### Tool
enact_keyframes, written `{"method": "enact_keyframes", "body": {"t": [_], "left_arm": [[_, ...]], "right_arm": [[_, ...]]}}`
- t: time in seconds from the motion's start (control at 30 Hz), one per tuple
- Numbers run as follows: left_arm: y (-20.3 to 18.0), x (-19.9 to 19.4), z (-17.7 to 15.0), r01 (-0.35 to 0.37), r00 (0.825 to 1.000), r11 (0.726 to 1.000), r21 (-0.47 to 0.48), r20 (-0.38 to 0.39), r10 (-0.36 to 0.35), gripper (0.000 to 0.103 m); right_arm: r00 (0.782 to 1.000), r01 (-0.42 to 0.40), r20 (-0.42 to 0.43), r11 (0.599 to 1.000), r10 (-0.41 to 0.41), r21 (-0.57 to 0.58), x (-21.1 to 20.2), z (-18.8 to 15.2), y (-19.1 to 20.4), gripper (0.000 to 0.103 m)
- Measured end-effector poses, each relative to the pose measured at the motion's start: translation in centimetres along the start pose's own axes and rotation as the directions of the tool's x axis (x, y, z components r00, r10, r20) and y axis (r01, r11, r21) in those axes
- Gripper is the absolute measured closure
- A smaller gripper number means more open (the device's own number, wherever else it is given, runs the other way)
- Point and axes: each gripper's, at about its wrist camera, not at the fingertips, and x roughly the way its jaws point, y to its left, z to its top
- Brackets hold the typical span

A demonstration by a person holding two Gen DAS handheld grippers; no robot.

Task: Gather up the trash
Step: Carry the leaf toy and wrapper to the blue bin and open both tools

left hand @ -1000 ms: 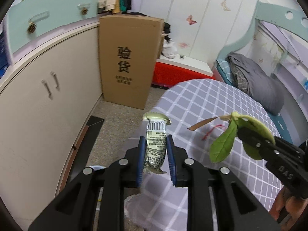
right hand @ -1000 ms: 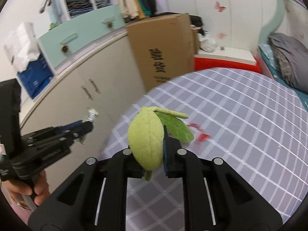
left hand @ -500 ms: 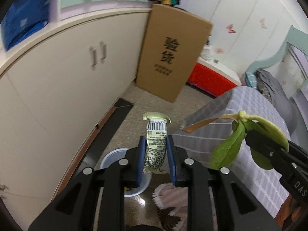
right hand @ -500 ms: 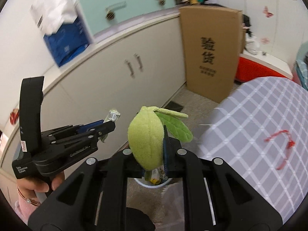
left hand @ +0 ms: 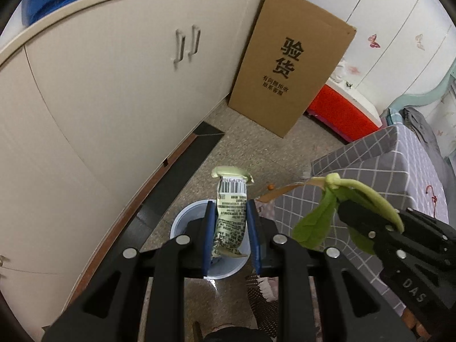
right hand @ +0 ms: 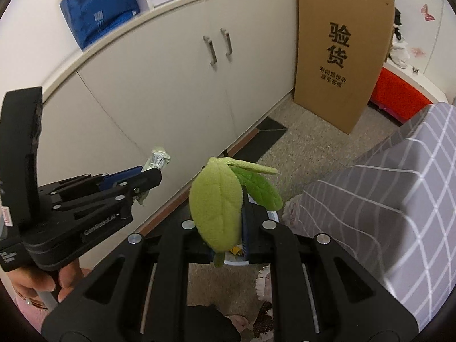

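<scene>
My left gripper (left hand: 230,213) is shut on a pale green snack wrapper (left hand: 230,213) with a barcode, held upright above a light blue waste bin (left hand: 182,222) on the floor. From the right wrist view the same left gripper (right hand: 148,176) sits at the left with the wrapper (right hand: 158,161) poking out of its tip. My right gripper (right hand: 228,222) is shut on a green fabric leaf sprig (right hand: 216,202), with the bin's rim (right hand: 273,215) just below it. In the left wrist view, the right gripper (left hand: 356,219) and its leaf sprig (left hand: 316,222) hang at the right, beside the bin.
A cream cabinet (left hand: 114,85) runs along the left. A tall cardboard box (left hand: 287,62) leans at its far end, with a red box (left hand: 342,114) beyond. The table with a grey checked cloth (right hand: 399,199) stands at the right. A frilly mat (right hand: 265,285) lies by the bin.
Both grippers have swung left off the table and down toward the floor, still holding the wrapper and the leaf sprig. The bin has come into view below them.
</scene>
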Motion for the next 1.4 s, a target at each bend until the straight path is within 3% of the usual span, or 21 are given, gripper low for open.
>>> {"method": "enact_keyframes", "body": {"t": [0.1, 0.13, 0.17, 0.2, 0.23, 0.47, 0.7, 1.03, 1.1, 1.17, 1.4], "left_arm": [[0.6, 0.6, 0.0, -0.007, 1.0, 1.0, -0.009, -0.008, 0.007, 0.082], [0.8, 0.8, 0.0, -0.007, 1.0, 1.0, -0.011, -0.01, 0.007, 0.082], [0.9, 1.1, -0.1, -0.01, 1.0, 1.0, -0.012, -0.015, 0.01, 0.082], [0.9, 1.2, -0.2, -0.013, 1.0, 1.0, -0.012, -0.018, 0.012, 0.082], [1.0, 1.4, -0.3, -0.013, 1.0, 1.0, -0.011, -0.022, 0.013, 0.082], [0.6, 2.0, -0.5, -0.008, 0.999, 1.0, 0.001, -0.039, 0.008, 0.082], [-0.7, 1.6, -0.6, 0.002, 0.999, 1.0, 0.02, -0.035, -0.001, 0.082], [-3.6, 0.3, 0.1, 0.012, 1.0, 0.999, 0.053, -0.011, -0.011, 0.08], [-4.2, -0.1, 0.3, 0.014, 1.0, 0.998, 0.058, 0.005, -0.014, 0.075], [-4.9, -0.7, 0.4, -0.001, 1.0, 0.998, 0.063, 0.02, -0.001, 0.044], [-6.6, -3.1, 0.5, -0.022, 0.997, 0.998, 0.061, 0.075, 0.017, 0.034]], "right_arm": [[1.0, -0.012, -0.005, 1.0, 0.012, 0.006, 1.1, 0.0, 0.1, 0.088], [1.0, -0.022, -0.014, 1.0, 0.022, 0.011, 1.8, 0.1, 0.0, 0.076], [0.999, -0.026, -0.025, 1.0, 0.026, 0.015, 2.3, 0.1, -0.1, 0.049], [0.999, -0.016, -0.028, 0.999, 0.017, 0.028, 2.8, 0.1, -0.3, 0.037], [1.0, -0.008, -0.024, 0.999, 0.009, 0.037, 3.0, -0.1, -0.6, 0.034], [0.999, 0.026, -0.033, 0.997, -0.024, 0.068, 3.0, -0.5, -1.8, 0.034], [0.996, 0.078, 0.047, 0.995, -0.081, 0.068, -0.4, -0.1, -2.5, 0.034], [0.983, 0.089, 0.149, 0.991, -0.104, 0.103, -5.6, -0.1, -4.7, 0.034], [0.98, 0.09, 0.165, 0.99, -0.108, 0.113, -6.4, -0.2, -5.3, 0.034], [0.978, 0.093, 0.174, 0.989, -0.113, 0.119, -7.0, -0.3, -5.7, 0.034], [0.971, 0.092, 0.205, 0.984, -0.123, 0.154, -9.0, -0.9, -7.7, 0.034]]}}
